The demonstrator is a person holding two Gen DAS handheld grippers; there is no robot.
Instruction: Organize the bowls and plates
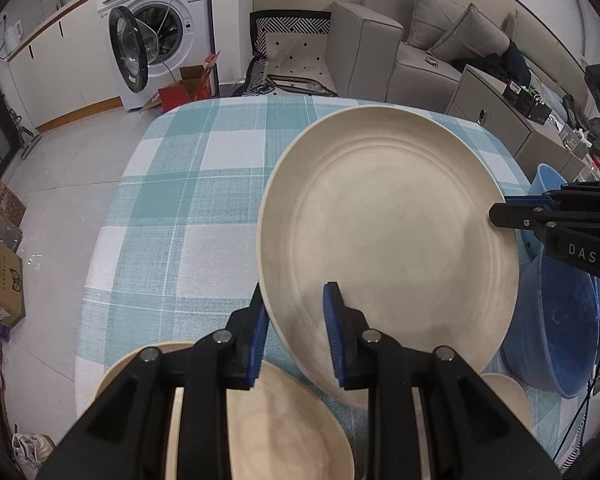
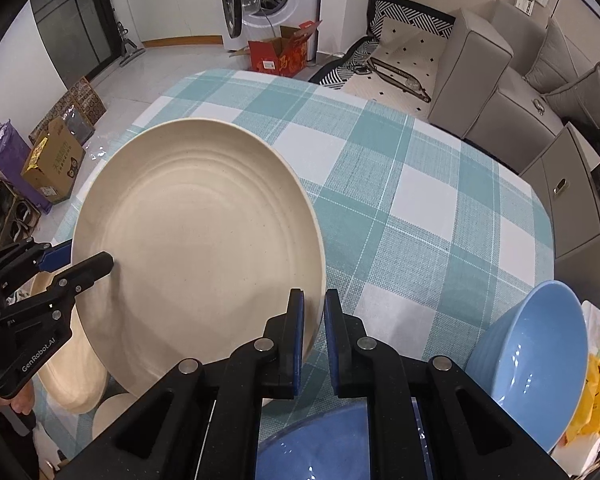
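Observation:
A large cream plate [image 1: 388,240] is held tilted above the checked table; it also shows in the right wrist view [image 2: 196,248]. My left gripper [image 1: 296,336] straddles its near-left rim with the jaws wide apart. My right gripper [image 2: 314,336] is shut on the plate's right rim and shows in the left wrist view [image 1: 500,208]. My left gripper shows at the left of the right wrist view [image 2: 88,258]. A cream bowl [image 1: 284,424] sits under my left gripper. A blue bowl [image 2: 536,364] stands at the right.
The table has a teal and white checked cloth [image 2: 420,208]. A second blue bowl [image 2: 312,448] lies under my right gripper. A small cream dish [image 2: 112,412] sits near the front edge. A grey sofa [image 2: 500,76] and cabinet [image 2: 572,208] stand beyond the table.

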